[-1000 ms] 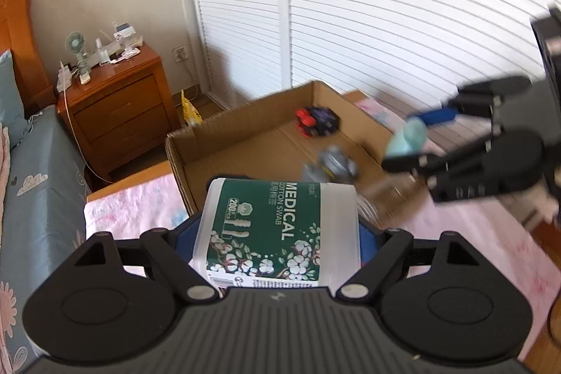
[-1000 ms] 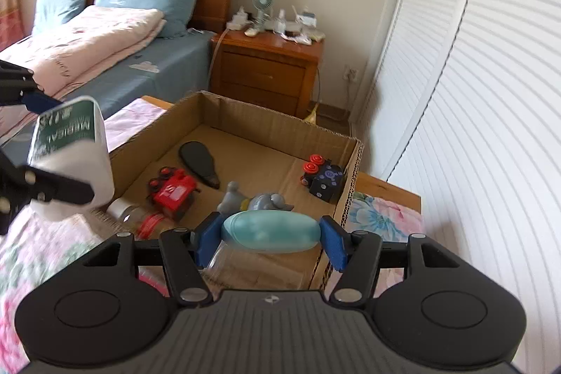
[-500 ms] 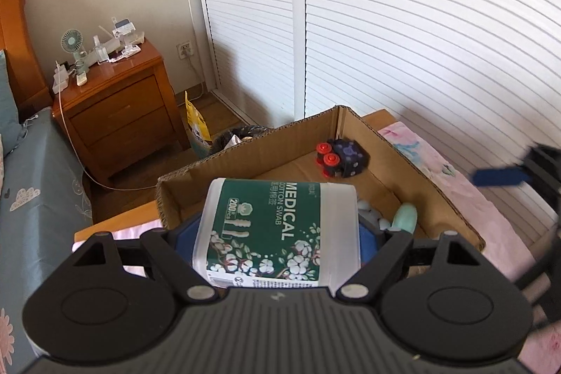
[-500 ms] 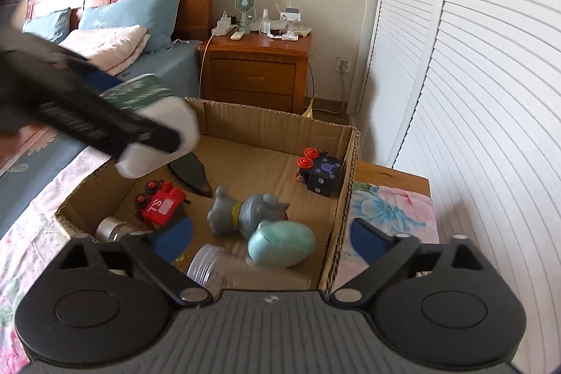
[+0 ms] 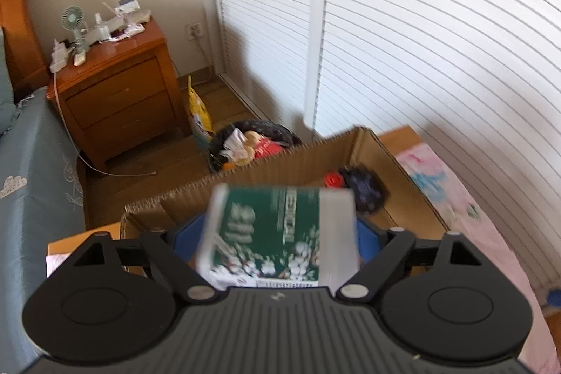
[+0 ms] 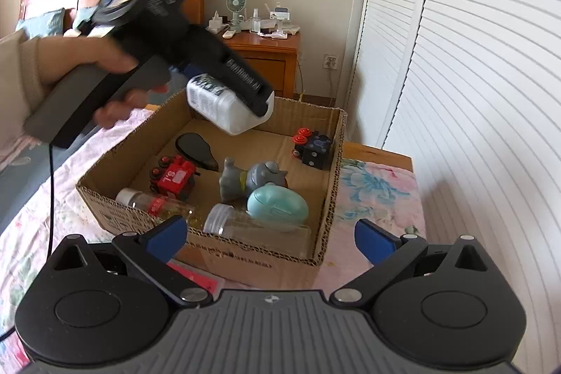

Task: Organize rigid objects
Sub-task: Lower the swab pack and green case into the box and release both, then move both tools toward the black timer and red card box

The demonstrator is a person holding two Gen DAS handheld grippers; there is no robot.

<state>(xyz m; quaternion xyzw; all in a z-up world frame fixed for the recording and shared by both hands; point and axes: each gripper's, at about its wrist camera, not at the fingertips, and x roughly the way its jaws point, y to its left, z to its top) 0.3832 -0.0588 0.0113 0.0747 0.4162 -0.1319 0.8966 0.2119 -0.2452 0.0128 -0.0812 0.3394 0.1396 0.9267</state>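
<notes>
Left tool (image 5: 278,230) clamped on cotton swab box (image 5: 277,233) above cardboard box (image 6: 329,177); right tool (image 6: 270,235) spread wide, holding nothing.

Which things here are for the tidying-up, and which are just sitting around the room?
For the tidying:
cardboard box
cotton swab tub in the left gripper
teal egg case
grey elephant toy
red toy train

Just lying about:
nightstand
little fan
waste bin
</notes>
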